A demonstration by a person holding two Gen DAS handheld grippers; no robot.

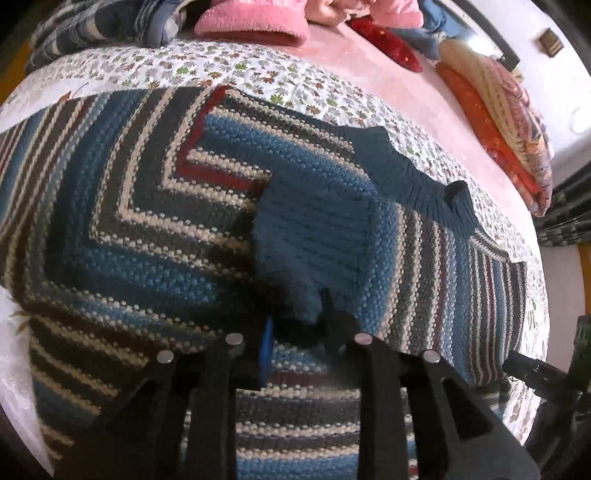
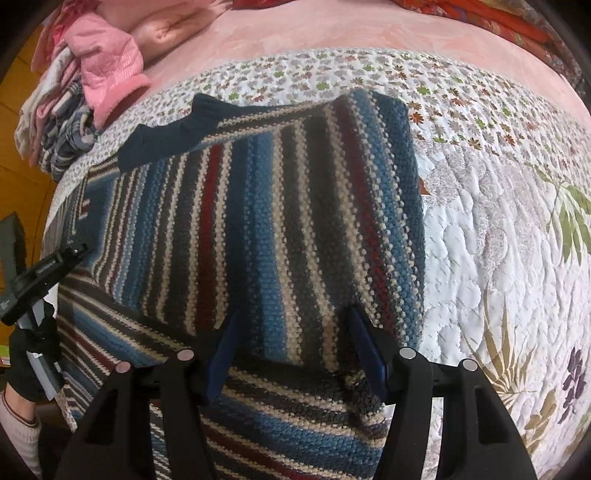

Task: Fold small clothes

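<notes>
A knitted sweater with blue, grey, cream and dark red stripes lies flat on the quilt. Its plain blue sleeve cuff is folded across the body, and its end sits between the fingers of my left gripper, which is shut on it. The ribbed blue collar lies at the far right. In the right wrist view one side of the sweater is folded over onto the body. My right gripper hovers open over the near edge of that fold, holding nothing. The left gripper shows at the left edge.
The floral quilt covers a pink bed. A heap of pink and plaid clothes lies at the far left. Folded orange and patterned blankets are stacked at the far right. A person's gloved hand holds the left gripper.
</notes>
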